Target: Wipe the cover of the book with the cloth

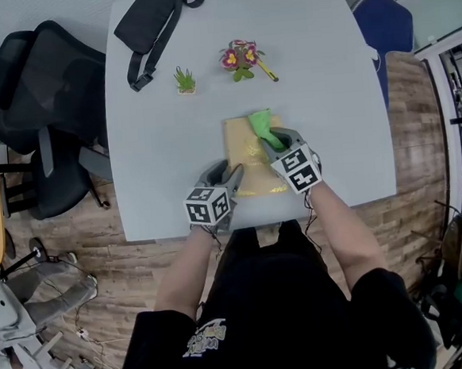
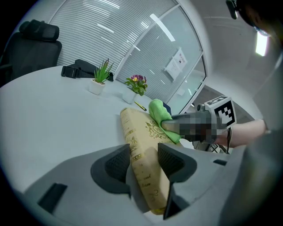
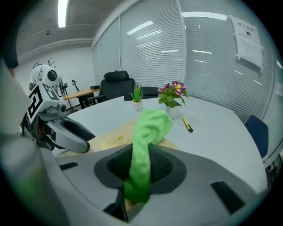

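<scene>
The book (image 1: 245,161) lies flat on the counter (image 1: 165,153). Its spine edge sits between my left gripper (image 2: 143,164) fingers, which appear clamped on it as an anchor. My right gripper (image 3: 140,170) fingers pinch the cloth (image 3: 148,128), which trails ahead of them onto the cover for wiping.

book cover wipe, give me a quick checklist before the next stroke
1. Cloth gripped: ok, the right gripper is shut on it.
2. Cloth on the cover: ok, its free end lies on the far part of the book.
3. Book steadied: ok, the left gripper clamps the near spine edge.
4. Book flat on the table: ok.
5. Stroke path clear: ok, the pen and flower pot sit apart, beyond the book's far edge.
6. Cover clean: cannot tell.
</scene>
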Demonstrator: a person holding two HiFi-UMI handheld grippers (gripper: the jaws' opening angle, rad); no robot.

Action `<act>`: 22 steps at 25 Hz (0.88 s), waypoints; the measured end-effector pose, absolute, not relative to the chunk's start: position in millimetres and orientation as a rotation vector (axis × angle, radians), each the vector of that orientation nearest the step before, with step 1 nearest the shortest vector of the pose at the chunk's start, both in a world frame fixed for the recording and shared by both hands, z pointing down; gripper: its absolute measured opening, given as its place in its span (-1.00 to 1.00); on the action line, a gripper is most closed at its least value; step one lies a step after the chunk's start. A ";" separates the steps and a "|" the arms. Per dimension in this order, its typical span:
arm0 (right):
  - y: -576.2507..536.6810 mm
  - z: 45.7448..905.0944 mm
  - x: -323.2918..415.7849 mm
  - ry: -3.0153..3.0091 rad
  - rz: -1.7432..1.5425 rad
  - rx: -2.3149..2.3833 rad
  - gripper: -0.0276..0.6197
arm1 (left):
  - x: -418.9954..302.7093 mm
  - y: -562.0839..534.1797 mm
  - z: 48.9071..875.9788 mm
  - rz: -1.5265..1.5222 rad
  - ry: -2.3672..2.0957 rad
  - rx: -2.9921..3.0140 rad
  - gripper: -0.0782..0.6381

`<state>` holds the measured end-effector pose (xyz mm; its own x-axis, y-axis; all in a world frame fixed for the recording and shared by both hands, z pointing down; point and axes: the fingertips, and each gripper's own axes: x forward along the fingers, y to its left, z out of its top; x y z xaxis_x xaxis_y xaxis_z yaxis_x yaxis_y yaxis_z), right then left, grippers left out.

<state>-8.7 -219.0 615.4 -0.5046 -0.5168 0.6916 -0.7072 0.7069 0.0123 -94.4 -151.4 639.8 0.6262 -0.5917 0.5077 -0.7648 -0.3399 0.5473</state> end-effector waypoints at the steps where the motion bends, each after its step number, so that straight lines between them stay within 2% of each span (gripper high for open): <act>1: -220.8 615.7 -3.2 -2.215 0.363 0.950 -0.62 | -94.4 -151.2 640.0 0.278 -1.060 2.058 -0.22; 22: -206.5 618.4 45.2 -2.123 0.410 1.088 -0.62 | -95.0 -152.1 641.1 0.282 -1.059 2.054 -0.22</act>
